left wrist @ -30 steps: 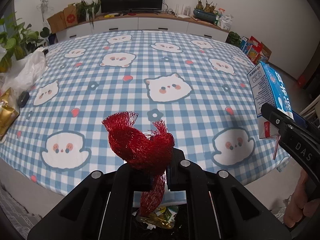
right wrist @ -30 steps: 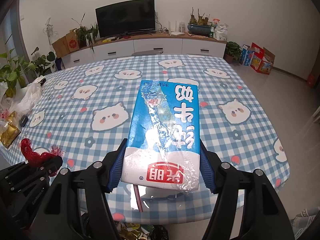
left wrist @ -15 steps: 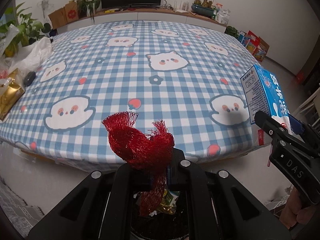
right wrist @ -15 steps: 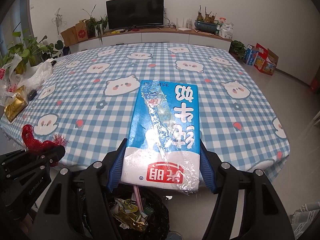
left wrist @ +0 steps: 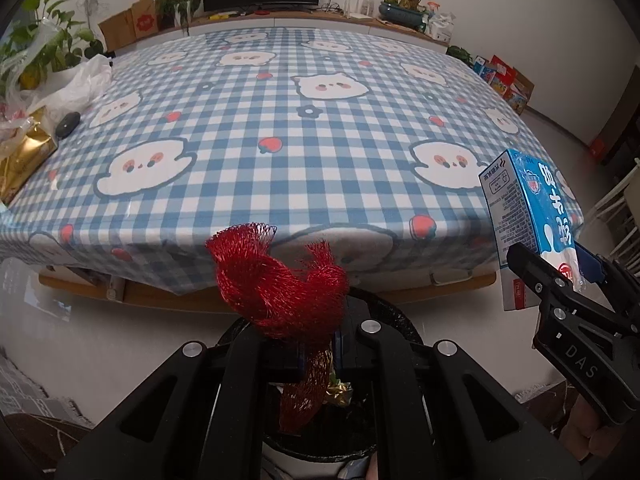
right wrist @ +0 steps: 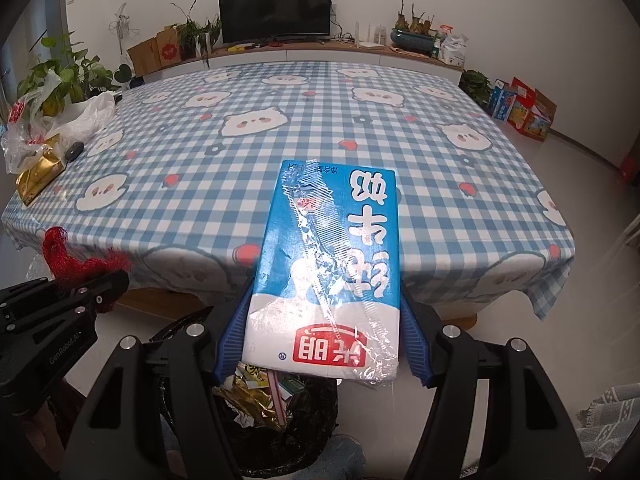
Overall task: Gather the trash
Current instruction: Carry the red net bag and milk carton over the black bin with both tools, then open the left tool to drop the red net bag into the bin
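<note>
My left gripper (left wrist: pixel 316 354) is shut on a crumpled red mesh net (left wrist: pixel 276 284) and holds it over a black-lined trash bin (left wrist: pixel 396 322) on the floor in front of the table. My right gripper (right wrist: pixel 322 350) is shut on a blue and white milk carton (right wrist: pixel 332 264), held above the same trash bin (right wrist: pixel 316 412), which holds gold foil and wrappers. The carton also shows at the right of the left wrist view (left wrist: pixel 528 216). The red net and the left gripper (right wrist: pixel 108 276) show at the left of the right wrist view.
The table with a blue checked cat-print cloth (left wrist: pixel 304 128) stands just beyond the bin. A gold foil bag (right wrist: pixel 38 174), a dark small object (right wrist: pixel 74 150) and white plastic bags (right wrist: pixel 80 120) lie at its left edge. A rug (right wrist: pixel 612 420) lies at the right.
Both grippers have drawn back from over the table and lowered, so the net and the carton now hang over the trash bin in front of the table edge.
</note>
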{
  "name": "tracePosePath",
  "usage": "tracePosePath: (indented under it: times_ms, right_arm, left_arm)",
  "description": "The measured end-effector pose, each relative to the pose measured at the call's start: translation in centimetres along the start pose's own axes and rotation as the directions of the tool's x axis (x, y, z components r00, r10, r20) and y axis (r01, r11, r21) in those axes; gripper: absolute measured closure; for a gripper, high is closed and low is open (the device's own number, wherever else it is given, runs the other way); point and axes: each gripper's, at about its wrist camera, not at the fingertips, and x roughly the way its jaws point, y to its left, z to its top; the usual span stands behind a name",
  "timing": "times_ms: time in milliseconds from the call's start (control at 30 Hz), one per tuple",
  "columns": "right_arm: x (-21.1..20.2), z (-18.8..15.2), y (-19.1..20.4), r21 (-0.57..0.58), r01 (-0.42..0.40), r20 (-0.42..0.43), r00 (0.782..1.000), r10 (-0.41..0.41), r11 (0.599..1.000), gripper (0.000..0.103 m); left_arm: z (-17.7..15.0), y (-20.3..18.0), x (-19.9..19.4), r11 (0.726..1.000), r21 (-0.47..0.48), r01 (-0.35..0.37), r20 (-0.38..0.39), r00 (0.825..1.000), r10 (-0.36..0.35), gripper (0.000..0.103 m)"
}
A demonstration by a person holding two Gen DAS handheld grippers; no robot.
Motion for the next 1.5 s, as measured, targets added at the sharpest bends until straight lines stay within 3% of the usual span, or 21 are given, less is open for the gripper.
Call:
tracePosePath:
  times_ms: [633,1233,1333,1500]
  right_arm:
    - [1.0,-6.4,-0.4,0.004,0.017,-0.074,0.997,-0.017,1.0,0.041]
    - [2.9,-6.8,-2.4,0.038,0.059,-0.113,0.992,-0.054,0.998,0.041]
    - [2.9,-6.8,-2.5,0.047,0.058,-0.114,0.992,-0.053,0.997,0.041]
    - [3.6,-7.2,-2.7,0.083,0.049,-0.137,0.99,-0.037,0.995,0.04]
  left_arm:
    - [-6.1,-0.4,2.3,1.0,-0.008,0.01,-0.053,0.999,-0.011,0.095]
    - [-6.7,-3.5,5.7,0.998,0.046,0.037,-0.109,0.993,-0.032,0.091]
    - [-6.9,-3.8,5.8,0.998,0.056,0.028,-0.1,0.995,-0.022,0.085]
    - [-7.1,-3.2,5.8,0.999,0.054,0.01,-0.06,0.998,-0.007,0.045]
